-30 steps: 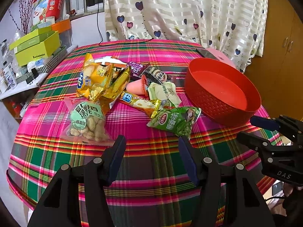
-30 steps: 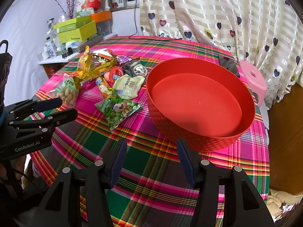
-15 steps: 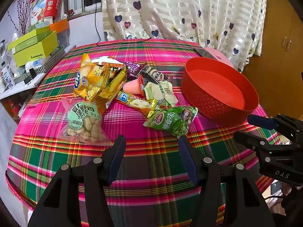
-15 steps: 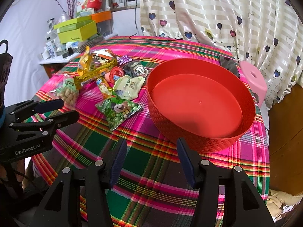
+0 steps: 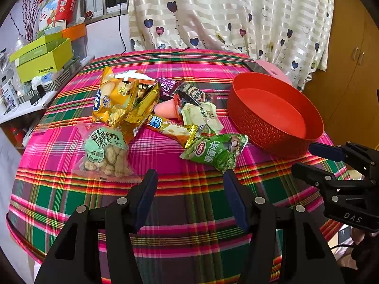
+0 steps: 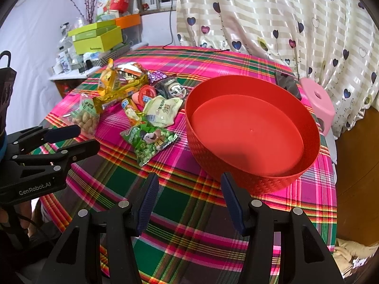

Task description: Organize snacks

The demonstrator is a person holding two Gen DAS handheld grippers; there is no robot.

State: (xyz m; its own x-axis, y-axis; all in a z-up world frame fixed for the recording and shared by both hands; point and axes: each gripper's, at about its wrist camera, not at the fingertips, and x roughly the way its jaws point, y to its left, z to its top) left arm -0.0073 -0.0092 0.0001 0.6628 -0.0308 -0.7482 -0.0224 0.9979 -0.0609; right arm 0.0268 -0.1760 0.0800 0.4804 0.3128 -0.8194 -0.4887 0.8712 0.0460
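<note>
- Snacks lie in a loose heap on the plaid tablecloth (image 5: 189, 203), to the left of a red round basket (image 6: 251, 127) that has nothing in it.
- At the near edge of the heap sit a clear bag of peanuts (image 5: 104, 153) on the left and a green packet (image 5: 214, 152) on the right; behind them are a gold biscuit bag (image 5: 118, 101), a long cheese-print stick pack (image 5: 170, 127), a pale green packet (image 5: 201, 116), a pink jelly cup (image 5: 168, 108) and small purple (image 5: 167, 85) and dark wrappers.
- A dark phone (image 6: 287, 84) lies at the far rim of the basket, and a pink stool (image 6: 317, 99) stands beyond the table edge, before a heart-print curtain (image 5: 236, 14).
- Yellow-green boxes (image 5: 45, 56) are stacked on a shelf to the far left; a black cable trails over the far table edge.
- Left gripper (image 5: 189, 187) hangs over bare cloth with its jaws well apart and nothing between them; the peanuts and the green packet lie just ahead of its fingertips, not touching.
- Right gripper (image 6: 189, 185) is likewise spread wide and holds nothing; the basket's near wall sits just beyond its right finger, and the green packet lies ahead to the left.
- Nothing stands between either gripper and the heap.
</note>
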